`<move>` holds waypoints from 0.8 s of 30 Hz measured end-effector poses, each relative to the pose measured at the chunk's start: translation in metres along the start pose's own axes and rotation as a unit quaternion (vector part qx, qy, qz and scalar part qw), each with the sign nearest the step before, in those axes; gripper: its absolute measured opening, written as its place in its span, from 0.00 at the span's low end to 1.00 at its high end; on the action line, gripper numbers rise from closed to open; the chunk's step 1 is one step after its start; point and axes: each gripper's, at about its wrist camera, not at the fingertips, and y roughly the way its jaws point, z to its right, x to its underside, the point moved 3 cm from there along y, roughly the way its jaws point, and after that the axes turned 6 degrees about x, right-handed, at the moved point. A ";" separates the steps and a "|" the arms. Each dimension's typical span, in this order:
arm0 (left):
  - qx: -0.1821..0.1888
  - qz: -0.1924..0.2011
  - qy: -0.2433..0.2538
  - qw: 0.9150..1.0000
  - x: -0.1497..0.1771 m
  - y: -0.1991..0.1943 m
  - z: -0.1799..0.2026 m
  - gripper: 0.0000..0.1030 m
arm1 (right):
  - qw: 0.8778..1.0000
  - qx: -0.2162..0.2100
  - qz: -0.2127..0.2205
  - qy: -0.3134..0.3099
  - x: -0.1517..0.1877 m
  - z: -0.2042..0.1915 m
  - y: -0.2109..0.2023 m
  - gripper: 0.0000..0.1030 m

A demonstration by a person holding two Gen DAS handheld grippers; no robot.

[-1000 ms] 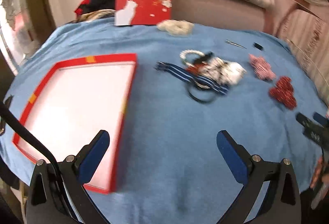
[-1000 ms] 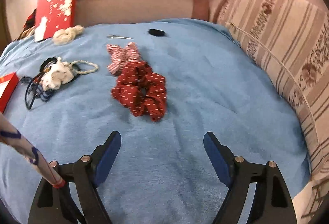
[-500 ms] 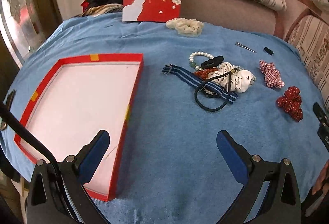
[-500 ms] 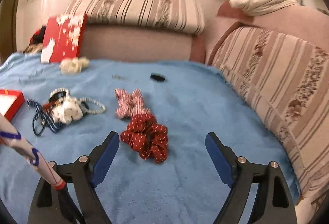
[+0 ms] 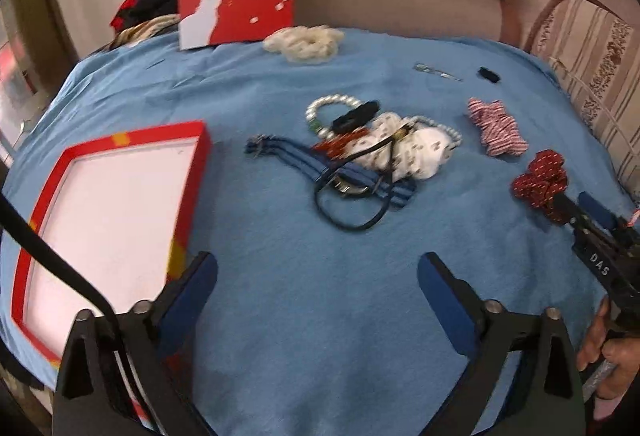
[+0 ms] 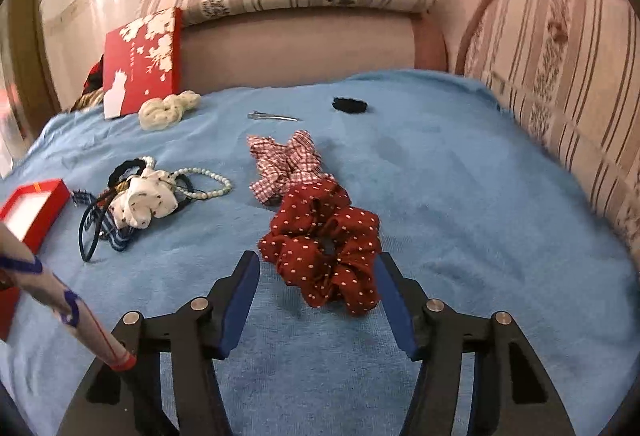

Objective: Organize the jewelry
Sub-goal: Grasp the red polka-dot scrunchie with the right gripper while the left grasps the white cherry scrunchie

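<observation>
red dotted scrunchie (image 6: 325, 241) between spread right claw (image 6: 318, 288) fingers

On the blanket (image 5: 320, 316) the open tray (image 5: 104, 204) lies at the left, and a tangled heap of bracelet, straps and scrunchie (image 5: 372, 152) lies to its right, apart from it. Right of the heap lies the checked bow (image 6: 286, 160), with the dotted scrunchie (image 6: 324, 248) touching its near side, between the tips of the right tongs (image 6: 316, 272). Behind them lie a hair clip (image 6: 272, 117) and a small hair tie (image 6: 350, 105); further left at the back a woolly scrunchie (image 6: 168, 108) lies just before the box lid (image 6: 140, 62), which leans on the sofa (image 6: 300, 48).
</observation>
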 end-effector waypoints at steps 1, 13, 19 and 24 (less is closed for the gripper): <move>0.007 0.001 0.004 1.000 -0.004 0.001 0.003 0.90 | 1.000 -0.006 -0.001 0.008 -0.001 0.003 0.002 0.62; 0.055 0.014 0.087 0.995 -0.056 0.033 0.057 0.75 | 0.998 -0.045 -0.033 0.031 -0.007 0.009 0.023 0.62; 0.083 -0.004 0.119 0.989 -0.068 0.061 0.074 0.64 | 0.995 -0.068 -0.049 0.060 -0.008 0.017 0.030 0.57; 0.092 -0.029 0.158 0.983 -0.065 0.082 0.092 0.38 | 0.993 -0.075 -0.058 0.070 -0.007 0.020 0.036 0.46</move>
